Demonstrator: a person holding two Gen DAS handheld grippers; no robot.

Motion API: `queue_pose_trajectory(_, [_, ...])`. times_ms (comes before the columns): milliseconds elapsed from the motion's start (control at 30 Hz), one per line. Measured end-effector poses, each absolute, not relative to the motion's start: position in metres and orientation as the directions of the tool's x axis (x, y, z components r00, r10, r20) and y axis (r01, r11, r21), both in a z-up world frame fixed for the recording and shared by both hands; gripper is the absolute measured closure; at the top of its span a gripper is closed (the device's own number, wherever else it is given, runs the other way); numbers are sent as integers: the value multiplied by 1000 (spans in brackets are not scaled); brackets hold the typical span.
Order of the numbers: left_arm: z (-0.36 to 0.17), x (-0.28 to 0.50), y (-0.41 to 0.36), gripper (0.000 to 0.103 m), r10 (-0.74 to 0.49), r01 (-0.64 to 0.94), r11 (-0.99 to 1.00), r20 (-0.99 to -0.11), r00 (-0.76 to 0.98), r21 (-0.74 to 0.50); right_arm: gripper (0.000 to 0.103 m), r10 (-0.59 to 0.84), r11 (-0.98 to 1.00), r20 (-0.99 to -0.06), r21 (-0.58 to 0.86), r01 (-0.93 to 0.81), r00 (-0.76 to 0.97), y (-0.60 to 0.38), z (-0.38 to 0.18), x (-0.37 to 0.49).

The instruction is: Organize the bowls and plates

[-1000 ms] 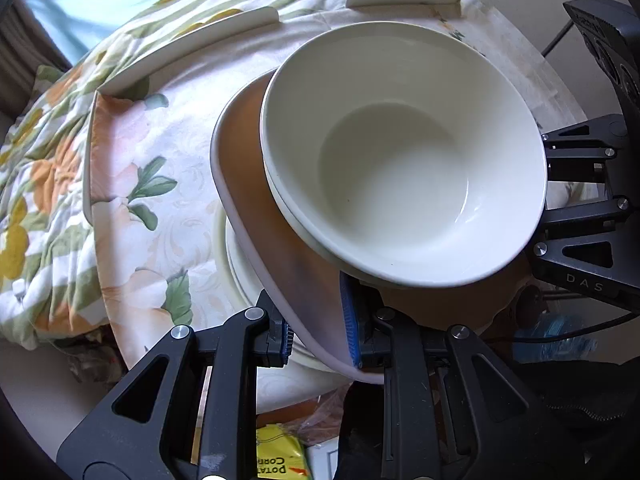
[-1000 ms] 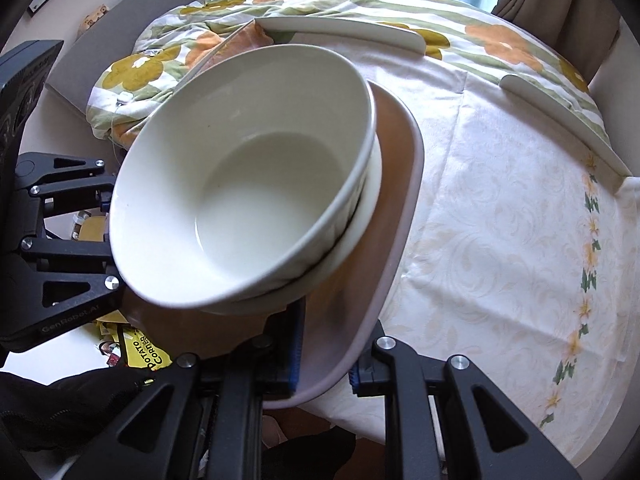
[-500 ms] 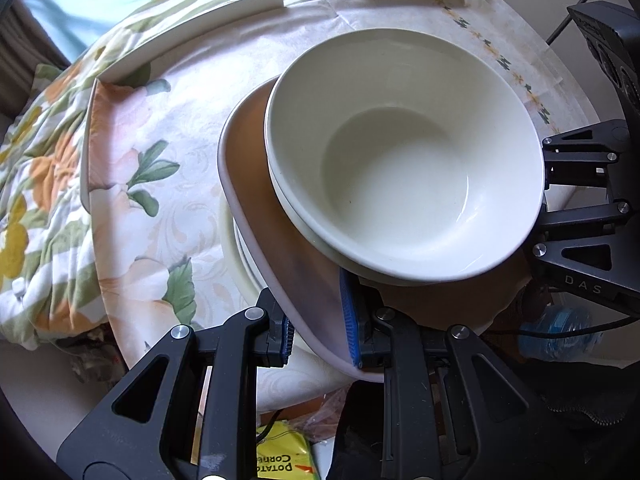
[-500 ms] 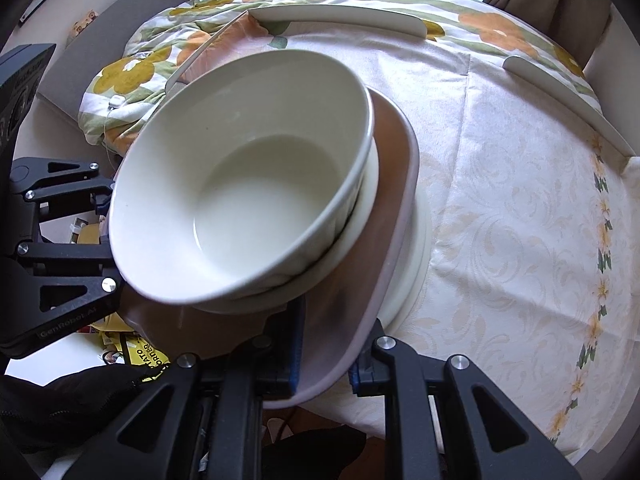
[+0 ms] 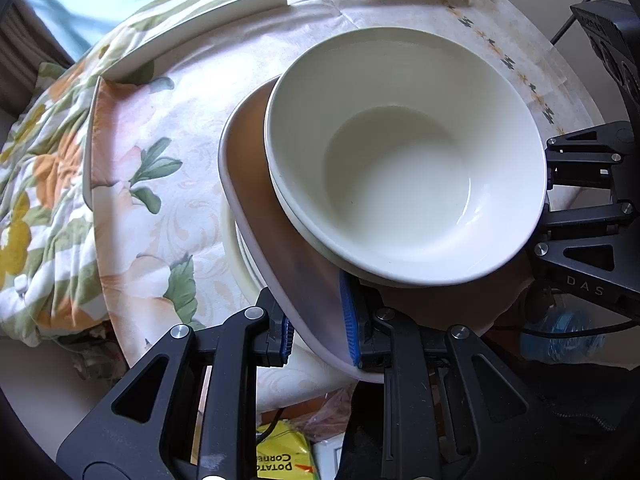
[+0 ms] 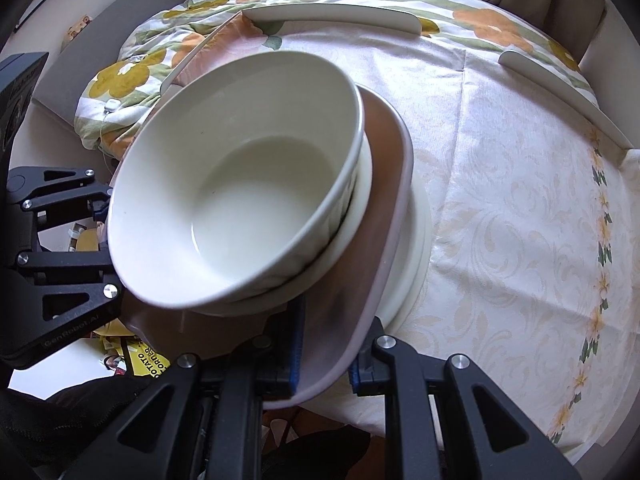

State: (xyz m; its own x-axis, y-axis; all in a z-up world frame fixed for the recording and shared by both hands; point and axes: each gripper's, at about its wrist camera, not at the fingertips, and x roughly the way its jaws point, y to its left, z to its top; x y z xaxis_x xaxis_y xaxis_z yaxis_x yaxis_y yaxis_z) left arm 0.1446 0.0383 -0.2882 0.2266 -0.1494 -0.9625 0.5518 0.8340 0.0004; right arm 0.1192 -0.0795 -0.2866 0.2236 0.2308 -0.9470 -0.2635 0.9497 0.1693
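Observation:
A brown plate with a pale rim (image 5: 256,208) (image 6: 384,184) carries a small white plate (image 5: 296,216) (image 6: 360,216) and a deep white bowl (image 5: 400,160) (image 6: 248,184). My left gripper (image 5: 316,332) is shut on the plate's near edge. My right gripper (image 6: 326,354) is shut on the opposite edge. The stack hangs just above white plates (image 5: 236,248) (image 6: 416,248) lying on the table. Each gripper shows at the side of the other's view.
The round table (image 6: 520,200) has a pale patterned cloth and raised white edge guards (image 6: 328,14). A flowered quilt (image 5: 36,152) lies beyond its far side. A yellow snack bag (image 5: 284,460) lies on the floor below.
Both grippers have carried the stack further over the table and lower, so the white plates beneath now show under its rim.

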Motion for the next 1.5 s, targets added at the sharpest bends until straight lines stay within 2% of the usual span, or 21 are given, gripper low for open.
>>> queue_pose_trajectory(100, [-287,149,38,85,-144,555,831,-971,190,-15,86,228,949,-953,172,-263,200,-79,-286,122])
queue_pose_trajectory(400, [-281,150,34,83,-74,576,817,-987,142,22,75,191,949,-973,150,-278,128,-70,-280,127])
queue_pose_trajectory(633, [-272,145,35,83,-59,614,788,-987,149,46,72,174,958,-976,137,-250,131,-70,-275,125])
queue_pose_trajectory(667, [-270,144,35,83,-60,617,785,-986,155,49,70,168,960,-977,131,-249,133,-70,-274,125])
queue_pose_trajectory(767, [-265,143,37,83,-67,616,786,-984,167,51,50,137,964,-978,96,-246,156,-70,-269,121])
queue_pose_trajectory(1000, [-250,135,45,83,-70,572,818,-977,202,59,49,158,967,-968,110,-231,196,-81,-253,107])
queue_pose_trajectory(1200, [-214,105,53,82,-104,489,871,-952,286,52,49,196,966,-925,124,-228,326,-99,-209,81])
queue_pose_trajectory(1233, [-206,97,53,82,-112,471,881,-945,308,49,47,204,966,-915,131,-221,349,-101,-201,75])
queue_pose_trajectory(1300, [-191,84,53,82,-138,442,897,-926,351,34,26,210,969,-885,132,-207,417,-108,-179,61])
queue_pose_trajectory(1367, [-172,68,52,82,-172,412,911,-901,398,8,16,197,975,-848,118,-186,492,-116,-155,43])
queue_pose_trajectory(1467, [-137,42,48,75,-216,365,931,-842,494,-25,16,157,987,-778,102,-124,608,-132,-118,13])
queue_pose_trajectory(1500, [-123,33,46,59,-227,353,935,-813,537,-28,16,140,990,-753,96,-103,643,-136,-107,6])
